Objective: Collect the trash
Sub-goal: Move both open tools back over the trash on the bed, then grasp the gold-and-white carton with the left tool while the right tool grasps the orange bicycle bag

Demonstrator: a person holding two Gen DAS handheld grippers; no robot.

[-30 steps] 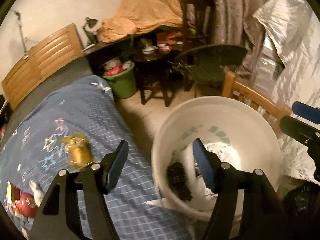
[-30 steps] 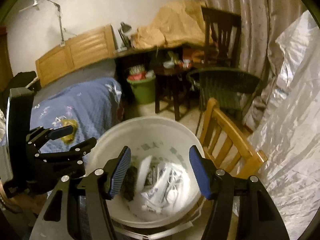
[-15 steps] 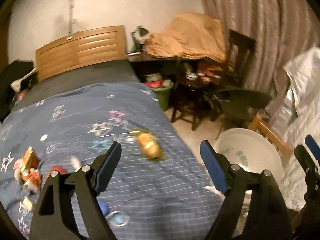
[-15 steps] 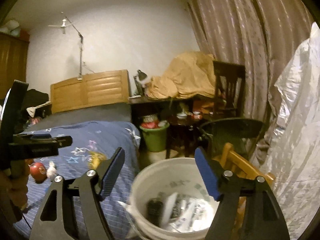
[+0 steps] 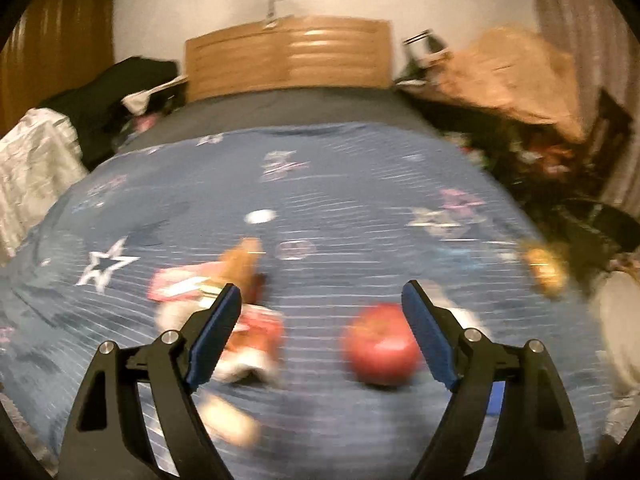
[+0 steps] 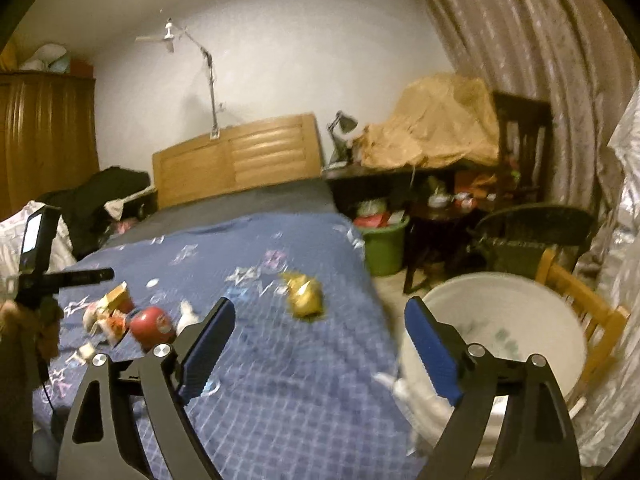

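Observation:
Trash lies on the blue star-patterned bedspread (image 5: 340,184): a pile of red and white wrappers (image 5: 224,304), a red apple-like ball (image 5: 380,348) and a yellow crumpled wrapper (image 5: 546,268). My left gripper (image 5: 322,336) is open and empty above the spread, between the wrapper pile and the ball. My right gripper (image 6: 320,344) is open and empty, above the bed edge. The yellow wrapper (image 6: 304,294) lies ahead of it, and the white bucket (image 6: 520,300) stands to its right. The left gripper (image 6: 52,276) also shows at the far left of the right wrist view.
A wooden headboard (image 6: 240,156) stands at the bed's far end. A green bin (image 6: 384,244), a dark table (image 6: 436,216), dark chairs and a wooden chair (image 6: 584,312) crowd the floor right of the bed. Clothes (image 5: 104,100) lie at the bed's left.
My left gripper has swung left from the bucket over the bed to the wrapper pile and ball. My right gripper has risen and turned left, off the bucket toward the bed.

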